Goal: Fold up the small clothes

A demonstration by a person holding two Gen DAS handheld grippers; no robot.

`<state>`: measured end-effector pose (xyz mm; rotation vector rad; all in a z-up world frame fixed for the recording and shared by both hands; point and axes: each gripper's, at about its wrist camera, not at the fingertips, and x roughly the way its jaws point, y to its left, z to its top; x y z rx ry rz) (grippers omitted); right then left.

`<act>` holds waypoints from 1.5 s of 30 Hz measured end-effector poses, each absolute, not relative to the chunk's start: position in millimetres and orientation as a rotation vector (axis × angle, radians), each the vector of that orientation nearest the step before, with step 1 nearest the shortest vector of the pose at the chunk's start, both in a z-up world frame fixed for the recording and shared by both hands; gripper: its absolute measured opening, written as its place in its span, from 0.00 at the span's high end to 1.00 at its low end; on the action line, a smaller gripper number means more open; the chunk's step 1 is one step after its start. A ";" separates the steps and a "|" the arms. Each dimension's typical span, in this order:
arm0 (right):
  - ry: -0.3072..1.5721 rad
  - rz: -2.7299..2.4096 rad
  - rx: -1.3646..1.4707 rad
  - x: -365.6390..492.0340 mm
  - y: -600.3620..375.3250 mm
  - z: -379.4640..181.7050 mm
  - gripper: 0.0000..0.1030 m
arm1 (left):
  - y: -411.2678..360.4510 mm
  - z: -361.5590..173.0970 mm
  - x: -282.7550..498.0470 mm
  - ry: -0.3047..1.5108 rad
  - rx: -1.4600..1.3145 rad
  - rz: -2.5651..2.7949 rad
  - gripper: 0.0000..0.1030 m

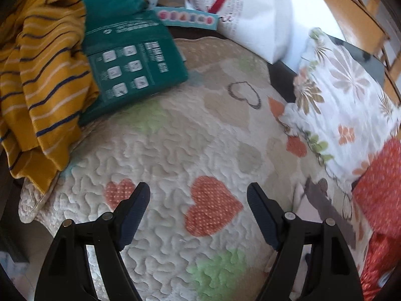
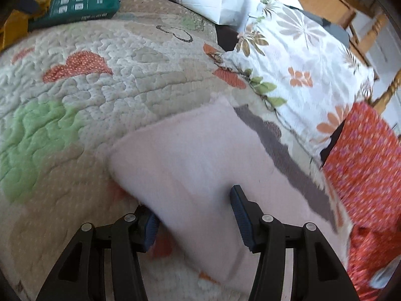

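Observation:
A pale pink fleece garment (image 2: 198, 155) with a grey band (image 2: 283, 150) lies on the quilted heart-patterned bedspread (image 2: 75, 105). In the right wrist view my right gripper (image 2: 194, 204) is open, its jaws on either side of a folded edge of the pink garment; the left fingertip is partly hidden under the cloth. In the left wrist view my left gripper (image 1: 198, 197) is open and empty above the bedspread (image 1: 175, 138), and only the garment's grey band (image 1: 325, 208) shows at the right. A mustard striped garment (image 1: 42, 82) lies at the far left.
A teal box (image 1: 132, 60) lies beside the striped garment. A white paper bag (image 1: 250, 12) stands at the back. A floral pillow (image 1: 345, 95) and red patterned cloth (image 1: 383, 188) lie at the right. A wooden chair (image 2: 363, 17) stands beyond the bed.

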<state>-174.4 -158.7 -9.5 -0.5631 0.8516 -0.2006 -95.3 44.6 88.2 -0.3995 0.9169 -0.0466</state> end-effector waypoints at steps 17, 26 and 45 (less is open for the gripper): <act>0.801 -0.239 -0.055 -175.2 -266.9 83.5 0.88 | 9.8 76.2 -97.4 0.970 -0.350 -0.103 0.23; 0.737 -0.516 0.324 -306.5 -454.4 95.7 0.88 | -29.5 65.9 -111.3 1.001 -0.244 -0.160 0.23; 0.863 -0.539 0.546 -376.4 -521.1 41.9 0.87 | -171.8 57.0 -158.6 1.015 0.034 -0.402 0.23</act>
